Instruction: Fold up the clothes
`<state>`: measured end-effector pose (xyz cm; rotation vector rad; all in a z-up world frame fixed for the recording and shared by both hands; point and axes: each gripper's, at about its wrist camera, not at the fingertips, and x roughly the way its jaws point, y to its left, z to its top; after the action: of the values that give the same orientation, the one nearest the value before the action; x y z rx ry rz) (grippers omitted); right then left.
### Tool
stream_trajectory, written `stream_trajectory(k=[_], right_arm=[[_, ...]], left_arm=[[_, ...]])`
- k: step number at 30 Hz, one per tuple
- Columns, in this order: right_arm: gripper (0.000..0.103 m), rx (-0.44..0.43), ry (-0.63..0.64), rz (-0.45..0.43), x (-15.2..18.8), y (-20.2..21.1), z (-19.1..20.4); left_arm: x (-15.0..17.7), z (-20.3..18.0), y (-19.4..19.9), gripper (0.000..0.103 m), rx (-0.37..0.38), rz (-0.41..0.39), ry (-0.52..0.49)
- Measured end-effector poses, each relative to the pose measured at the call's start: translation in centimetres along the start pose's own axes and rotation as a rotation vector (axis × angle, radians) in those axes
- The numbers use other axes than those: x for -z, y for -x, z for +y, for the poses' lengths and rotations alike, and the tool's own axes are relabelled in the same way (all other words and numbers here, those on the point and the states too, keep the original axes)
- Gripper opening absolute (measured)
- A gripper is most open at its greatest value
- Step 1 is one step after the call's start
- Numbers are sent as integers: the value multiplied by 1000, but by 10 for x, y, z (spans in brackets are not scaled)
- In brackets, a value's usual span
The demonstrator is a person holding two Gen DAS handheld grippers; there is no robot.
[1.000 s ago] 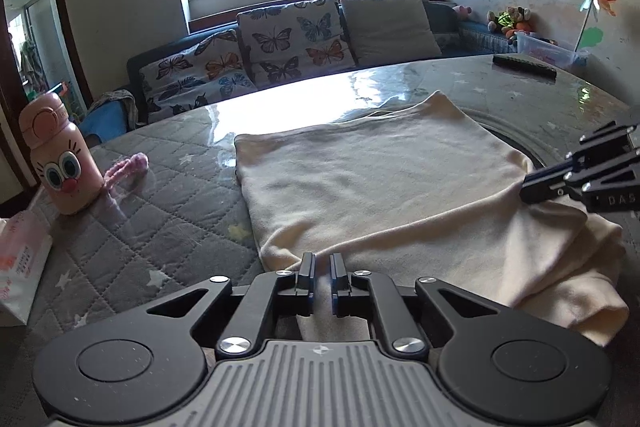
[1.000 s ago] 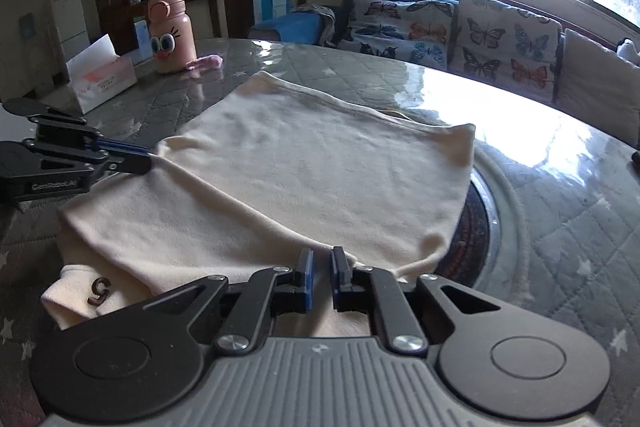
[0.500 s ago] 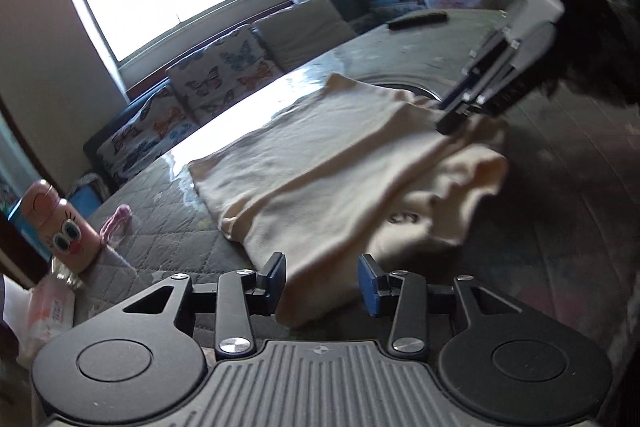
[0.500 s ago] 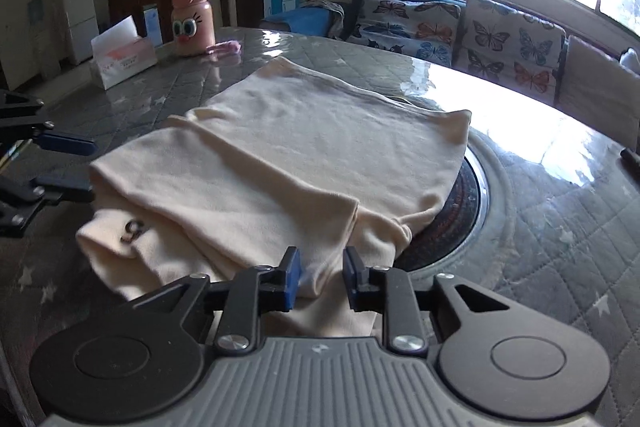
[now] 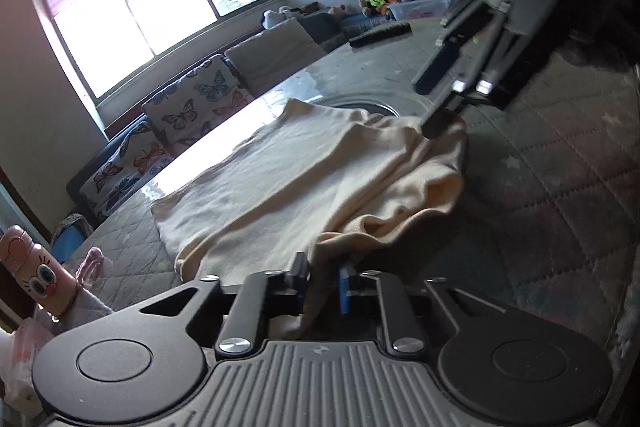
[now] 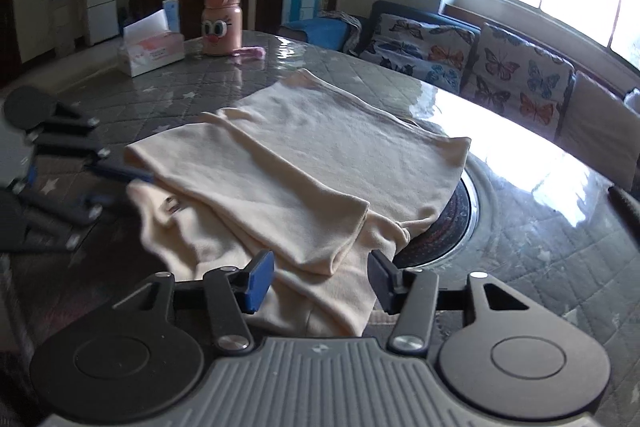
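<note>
1. Quilted grey surface (image 6: 540, 287) in a sunlit living room carries the cream garment (image 6: 320, 163), partly folded, at its middle.
2. Left tongs (image 5: 323, 281) pinch a bunched corner of it.
3. Right tongs (image 6: 322, 279) are spread wide around its near edge.
4. Pink bottle (image 6: 221, 20) stands well apart.

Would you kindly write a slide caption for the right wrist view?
Right gripper open over the near edge of a half-folded cream garment on the quilted table.
</note>
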<state>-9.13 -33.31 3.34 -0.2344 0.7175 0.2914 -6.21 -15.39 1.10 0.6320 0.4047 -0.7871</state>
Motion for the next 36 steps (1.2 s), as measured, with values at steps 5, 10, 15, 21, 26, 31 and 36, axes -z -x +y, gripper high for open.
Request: stream_trajectory(k=[5, 10, 15, 21, 26, 31, 36], right_arm=[[68, -47, 85, -14, 2, 7, 10], [72, -89, 187, -31, 3, 2, 26], [65, -99, 245, -49, -3, -21, 31], [47, -107, 234, 14, -8, -47, 17], [16, -129, 122, 20, -10, -46, -5], [9, -128, 69, 2, -18, -44, -12], [9, -126, 15, -15, -27, -42, -18]], left_arm=[[-17, 28, -4, 9, -12, -26, 122], [-28, 44, -12, 9, -9, -37, 172], [-27, 49, -15, 9, 3, -28, 191], [-23, 46, -14, 9, 26, -22, 196], [-19, 44, -12, 13, 46, -16, 200], [-5, 35, -6, 28, 31, 4, 162], [10, 28, -4, 38, -8, 37, 110]])
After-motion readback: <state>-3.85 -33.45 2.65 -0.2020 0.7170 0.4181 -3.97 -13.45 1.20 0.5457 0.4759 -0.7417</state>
